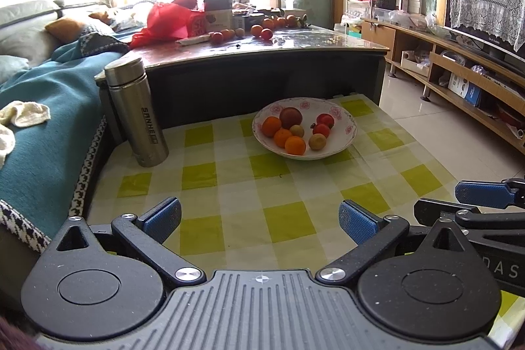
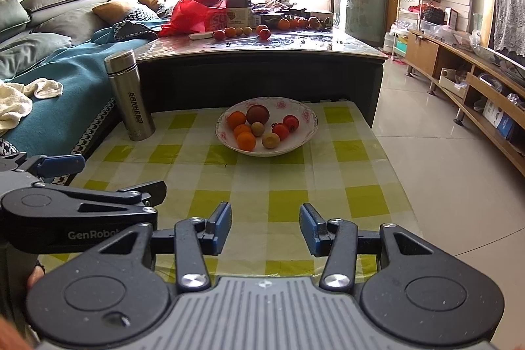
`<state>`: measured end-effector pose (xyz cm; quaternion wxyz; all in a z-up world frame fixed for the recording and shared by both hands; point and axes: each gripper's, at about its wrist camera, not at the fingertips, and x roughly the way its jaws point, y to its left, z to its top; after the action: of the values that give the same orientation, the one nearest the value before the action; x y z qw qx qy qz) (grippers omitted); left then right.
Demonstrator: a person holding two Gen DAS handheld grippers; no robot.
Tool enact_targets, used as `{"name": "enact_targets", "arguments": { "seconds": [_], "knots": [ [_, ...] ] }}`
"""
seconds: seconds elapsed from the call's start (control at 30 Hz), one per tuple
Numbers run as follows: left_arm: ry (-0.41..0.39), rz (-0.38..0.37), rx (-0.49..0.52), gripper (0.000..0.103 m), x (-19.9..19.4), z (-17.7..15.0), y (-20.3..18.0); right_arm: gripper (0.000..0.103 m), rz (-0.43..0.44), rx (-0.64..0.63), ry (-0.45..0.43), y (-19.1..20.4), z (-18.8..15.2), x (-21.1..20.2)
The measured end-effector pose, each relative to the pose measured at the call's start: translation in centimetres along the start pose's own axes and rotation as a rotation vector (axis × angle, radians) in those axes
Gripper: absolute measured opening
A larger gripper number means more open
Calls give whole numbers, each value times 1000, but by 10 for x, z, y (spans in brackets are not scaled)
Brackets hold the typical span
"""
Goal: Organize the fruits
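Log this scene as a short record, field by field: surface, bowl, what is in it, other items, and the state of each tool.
surface: green-and-white checked cloth on a low table
bowl: white floral bowl near the cloth's far edge
contents: three oranges, two red tomatoes, one dark red fruit, two small yellowish fruits
flask: steel flask, upright, left of the bowl, apart from it
far table: more loose fruit beside a red bag
left tool: open, empty, short of the bowl
right tool: open, empty, short of the bowl
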<state>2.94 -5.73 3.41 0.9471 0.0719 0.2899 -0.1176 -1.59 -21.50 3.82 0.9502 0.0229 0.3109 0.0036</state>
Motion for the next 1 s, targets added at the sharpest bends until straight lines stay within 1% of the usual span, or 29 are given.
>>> {"name": "enact_targets", "arguments": {
  "seconds": [0.57,1.0],
  "knots": [
    [11,11,21,103,2,-5,-2,51,-1,1,21,0,-3,5],
    [43,22,25,103,2,-11,-3,51,-4,-13,45,3,-8,7]
  ]
}}
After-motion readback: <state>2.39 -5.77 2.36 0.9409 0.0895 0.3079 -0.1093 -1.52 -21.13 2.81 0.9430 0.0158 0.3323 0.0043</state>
